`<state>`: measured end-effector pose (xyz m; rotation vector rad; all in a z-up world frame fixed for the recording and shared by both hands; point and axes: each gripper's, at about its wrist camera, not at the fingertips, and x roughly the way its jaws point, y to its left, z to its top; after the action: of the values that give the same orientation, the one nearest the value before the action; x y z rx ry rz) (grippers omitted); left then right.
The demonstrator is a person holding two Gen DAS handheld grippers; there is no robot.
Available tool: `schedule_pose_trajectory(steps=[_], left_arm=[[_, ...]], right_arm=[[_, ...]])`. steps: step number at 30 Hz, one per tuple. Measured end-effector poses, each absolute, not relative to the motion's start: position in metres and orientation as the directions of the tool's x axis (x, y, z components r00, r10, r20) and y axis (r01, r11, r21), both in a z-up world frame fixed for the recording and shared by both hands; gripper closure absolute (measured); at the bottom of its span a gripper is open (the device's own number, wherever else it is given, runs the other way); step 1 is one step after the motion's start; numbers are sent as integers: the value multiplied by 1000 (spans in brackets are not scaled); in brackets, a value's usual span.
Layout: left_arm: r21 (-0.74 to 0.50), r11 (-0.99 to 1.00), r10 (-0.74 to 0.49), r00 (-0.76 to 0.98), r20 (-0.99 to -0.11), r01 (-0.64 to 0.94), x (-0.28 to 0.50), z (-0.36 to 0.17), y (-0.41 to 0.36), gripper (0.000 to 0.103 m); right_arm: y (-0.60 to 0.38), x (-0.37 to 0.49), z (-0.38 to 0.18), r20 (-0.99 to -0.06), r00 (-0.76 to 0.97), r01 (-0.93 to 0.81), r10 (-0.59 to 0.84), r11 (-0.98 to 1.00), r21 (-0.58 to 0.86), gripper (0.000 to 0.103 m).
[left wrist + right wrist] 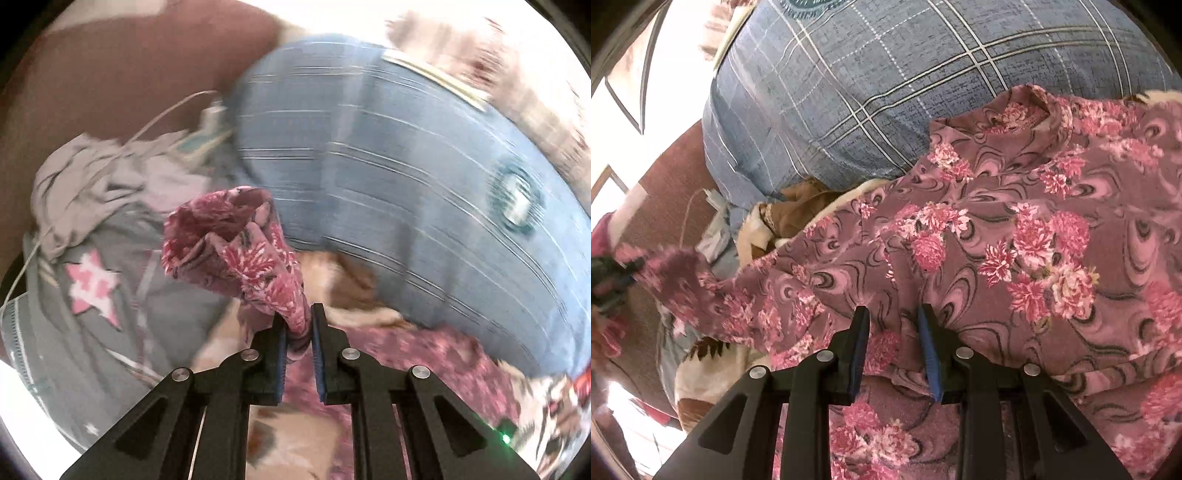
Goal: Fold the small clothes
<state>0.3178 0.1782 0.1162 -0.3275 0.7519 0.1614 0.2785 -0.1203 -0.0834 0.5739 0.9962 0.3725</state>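
A small pink floral garment (997,236) lies spread over the bedding in the right wrist view. My left gripper (297,314) is shut on one corner of the floral garment (236,243), which stands bunched and lifted above the fingertips. It also shows at the far left of the right wrist view (613,273), pulling that corner out. My right gripper (893,314) is part open just above the garment's near edge, with cloth between and under the fingers; I cannot tell if it grips.
A big blue checked pillow (871,85) lies behind the garment. A grey garment with a pink star (92,291) and a pale crumpled cloth (88,188) lie at the left. A white cable (162,114) runs over them. A brown headboard (122,70) stands behind.
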Motion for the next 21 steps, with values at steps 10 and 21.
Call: schedule_pose_trajectory(steps=[10,21], left_arm=[[-251,968,-163,697,-699,-25,306,95,57,92],[-257,964,-247,579,-777,67,341,25,-20,92]], right_arm=[[-221,243,-34,-695,650,79,308,882,464,64],[-295,208,-83,-704,674,195,224,865,462,60]])
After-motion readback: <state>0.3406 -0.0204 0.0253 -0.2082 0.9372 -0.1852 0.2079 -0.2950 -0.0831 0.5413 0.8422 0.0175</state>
